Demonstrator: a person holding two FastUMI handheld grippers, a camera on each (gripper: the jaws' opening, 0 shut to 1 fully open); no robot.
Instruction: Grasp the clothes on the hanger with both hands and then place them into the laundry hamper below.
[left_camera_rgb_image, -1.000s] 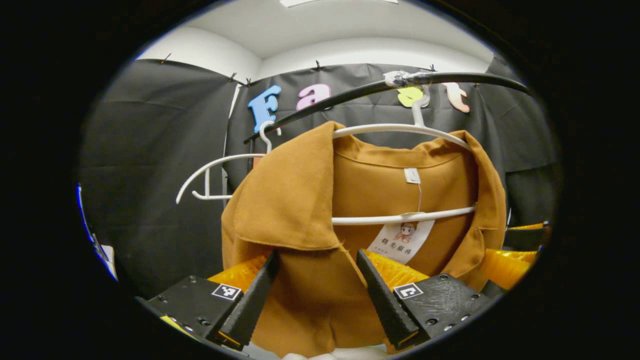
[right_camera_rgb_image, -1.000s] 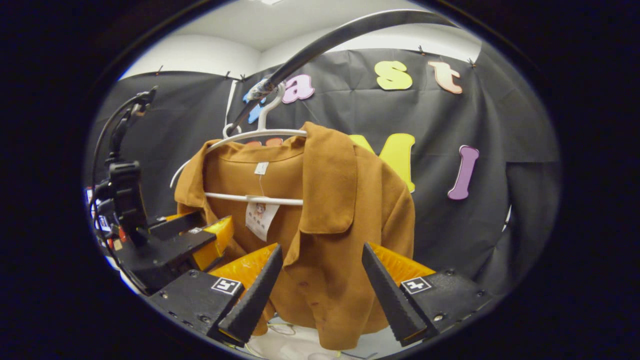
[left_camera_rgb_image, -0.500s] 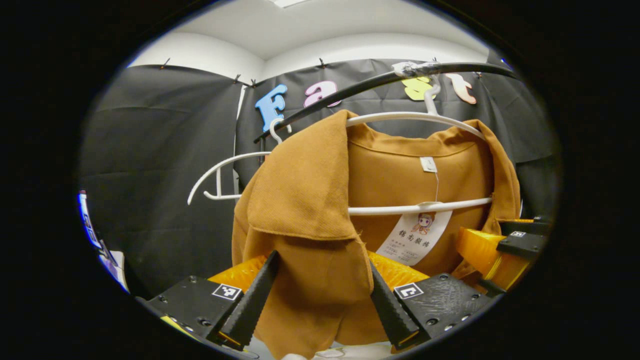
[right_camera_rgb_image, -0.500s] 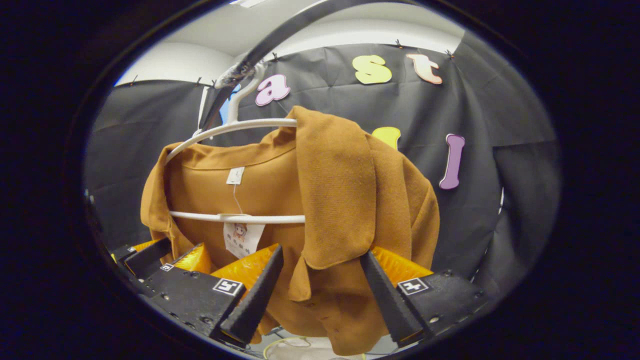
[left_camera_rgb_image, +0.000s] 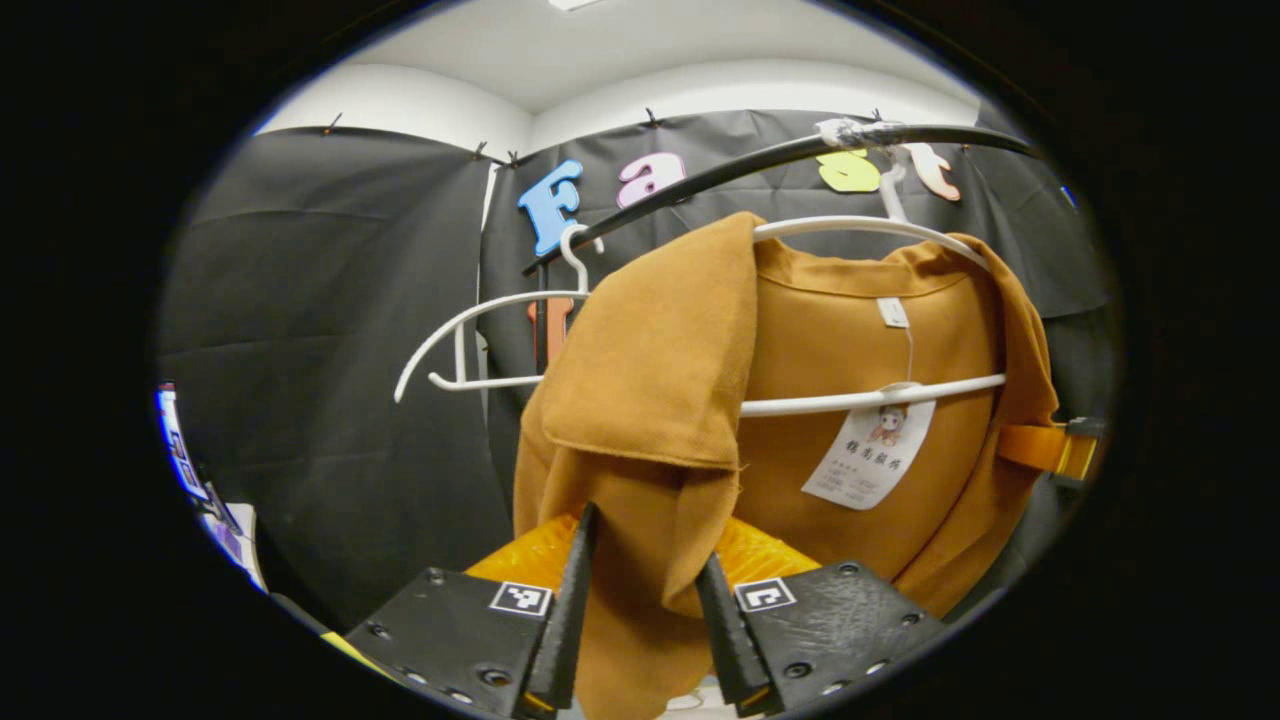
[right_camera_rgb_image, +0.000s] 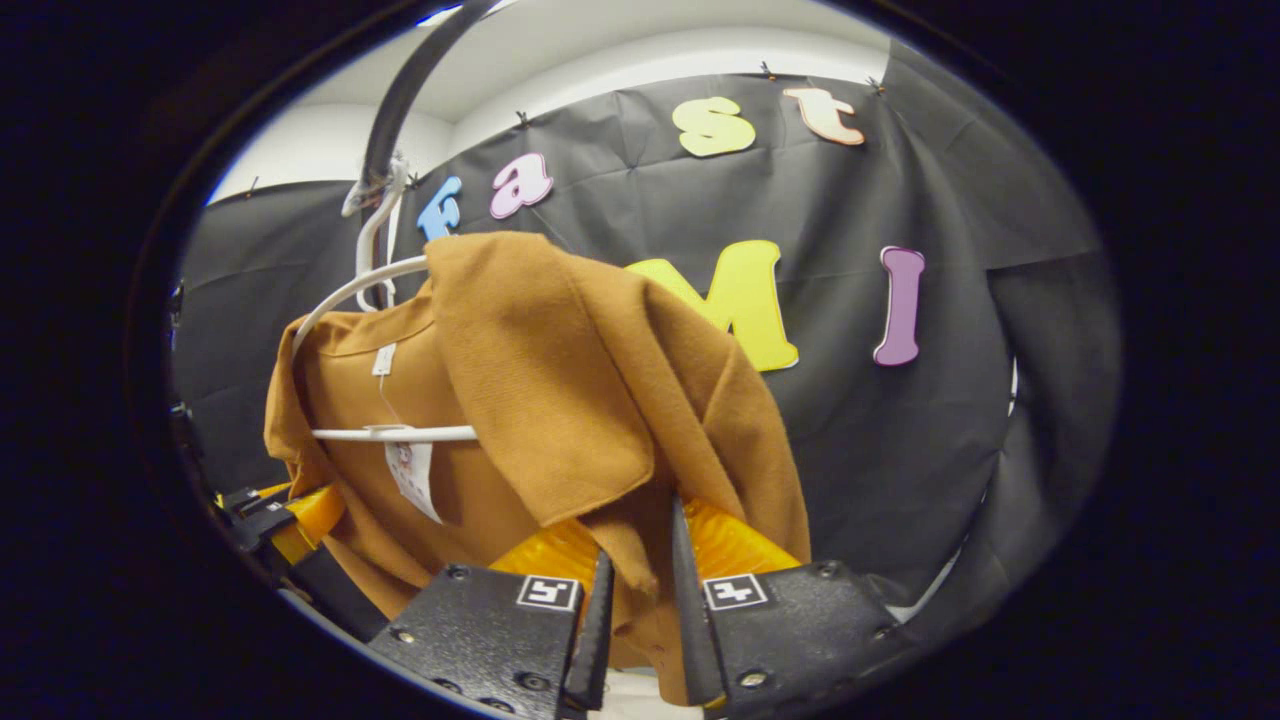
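My left gripper (left_camera_rgb_image: 642, 610) has both fingers pressed against the front edge of the mustard-brown collared cloth jacket (left_camera_rgb_image: 850, 350), pinching the fold of fabric that hangs just below the left collar flap. My right gripper (right_camera_rgb_image: 640, 610) is clamped the same way on the other front edge, its two fingers nearly together with a narrow strip of fabric squeezed between them under the right collar flap.

The jacket hangs on a white plastic hanger (left_camera_rgb_image: 870, 398), whose lower bar crosses the open neck with a white paper tag (left_camera_rgb_image: 868, 455) dangling from it. The hanger's hook sits over a black curved metal rail (left_camera_rgb_image: 760, 160), wrapped with pale tape at that spot. In the left gripper view a second, bare white plastic hanger (left_camera_rgb_image: 470, 340) hangs farther along the same rail, to the left of the jacket.

At the right edge of the left gripper view I can make out part of my other gripper beside the jacket's far side, though it is too cropped to tell more. In the right gripper view, the left gripper's body peeks out at the lower left, beneath the jacket.
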